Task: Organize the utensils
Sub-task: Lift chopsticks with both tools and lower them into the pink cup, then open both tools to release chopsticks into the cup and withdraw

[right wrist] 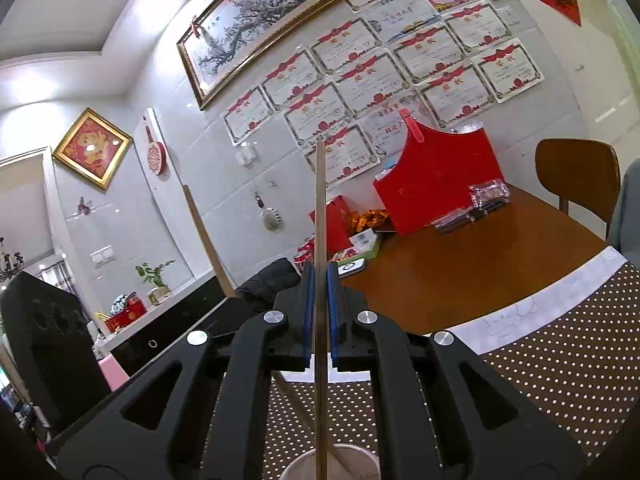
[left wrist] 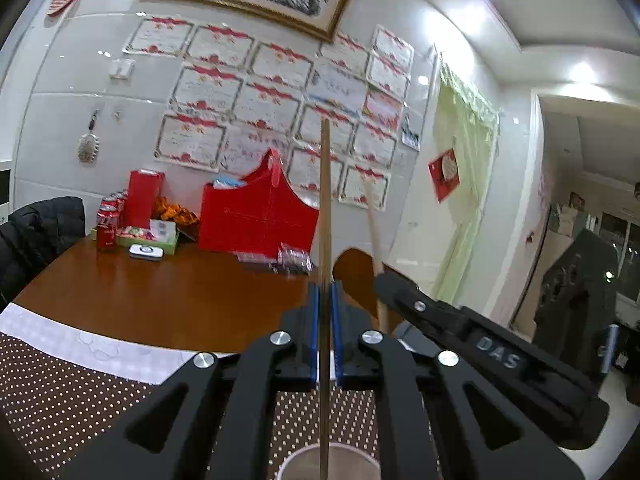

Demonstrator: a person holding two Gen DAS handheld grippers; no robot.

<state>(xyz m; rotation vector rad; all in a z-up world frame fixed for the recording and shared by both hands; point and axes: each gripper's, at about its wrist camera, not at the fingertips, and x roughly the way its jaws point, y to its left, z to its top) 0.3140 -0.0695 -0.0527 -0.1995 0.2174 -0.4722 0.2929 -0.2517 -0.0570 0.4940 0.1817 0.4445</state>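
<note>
My left gripper (left wrist: 325, 286) is shut on a wooden chopstick (left wrist: 325, 200) that stands upright, its lower end inside a white paper cup (left wrist: 296, 462) at the bottom edge. My right gripper (right wrist: 319, 276) is shut on a second wooden chopstick (right wrist: 320, 208), also upright, with its lower end in the white cup (right wrist: 348, 460). The right gripper (left wrist: 384, 280) shows in the left wrist view, with its chopstick (left wrist: 374, 232) leaning left. The left gripper's chopstick (right wrist: 206, 236) shows at the left of the right wrist view.
A brown dotted placemat (left wrist: 60, 392) with a white border lies on the brown wooden table (left wrist: 180, 292). At the far end stand a red gift bag (left wrist: 256, 216), cola cans (left wrist: 106, 224), boxes and packets. A wooden chair (right wrist: 576, 172) stands at the right.
</note>
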